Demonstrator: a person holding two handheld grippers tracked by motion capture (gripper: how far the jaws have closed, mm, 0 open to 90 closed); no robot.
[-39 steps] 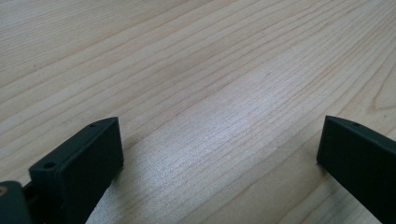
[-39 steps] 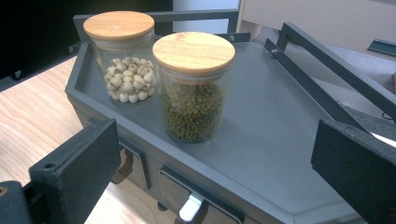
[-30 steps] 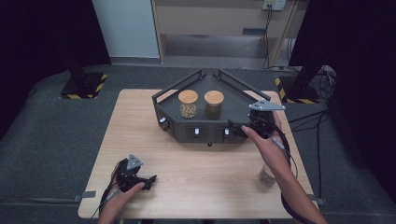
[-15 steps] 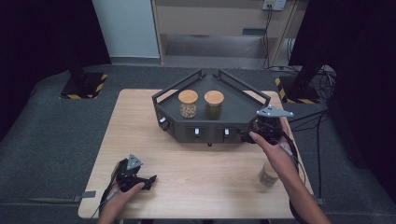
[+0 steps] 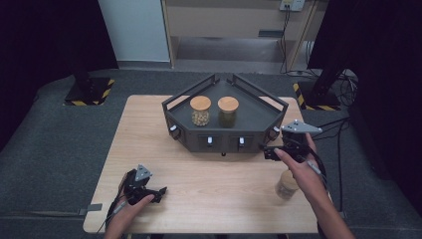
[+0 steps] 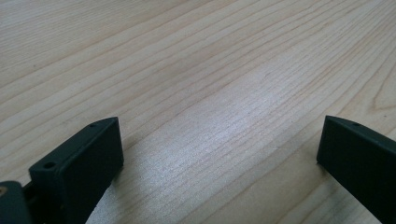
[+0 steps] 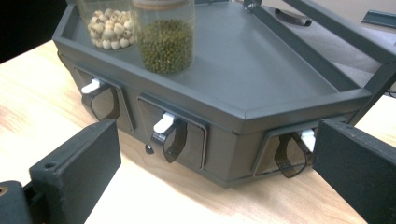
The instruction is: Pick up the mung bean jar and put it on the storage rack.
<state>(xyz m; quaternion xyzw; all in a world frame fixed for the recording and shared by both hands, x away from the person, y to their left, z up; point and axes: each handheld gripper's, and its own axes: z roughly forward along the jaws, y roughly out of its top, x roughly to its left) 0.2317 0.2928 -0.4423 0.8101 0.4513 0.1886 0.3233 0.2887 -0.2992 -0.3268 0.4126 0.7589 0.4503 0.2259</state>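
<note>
A dark grey angular rack [image 5: 255,117] stands at the table's far middle. On it are two wooden-lidded glass jars, one of pale beans [image 5: 200,111] and one of green beans [image 5: 228,110]. My right gripper [image 5: 267,152] hovers open just off the rack's front right corner and holds nothing. In the right gripper view its jaws [image 7: 215,158] frame the rack's front wall [image 7: 224,140] with its white-handled drawers. The pale-bean jar [image 7: 109,23] and green-bean jar [image 7: 167,39] stand above. My left gripper [image 5: 158,193] rests open on the wood at the near left [image 6: 219,154].
A third jar [image 5: 287,184] stands on the table beside the right forearm, near the front right. The wooden table [image 5: 219,184] has bare wood between the two hands. Cables trail off the right edge, with dark floor all round.
The right gripper has drawn back from the rack's right corner, toward the person and slightly right. The left gripper has not moved.
</note>
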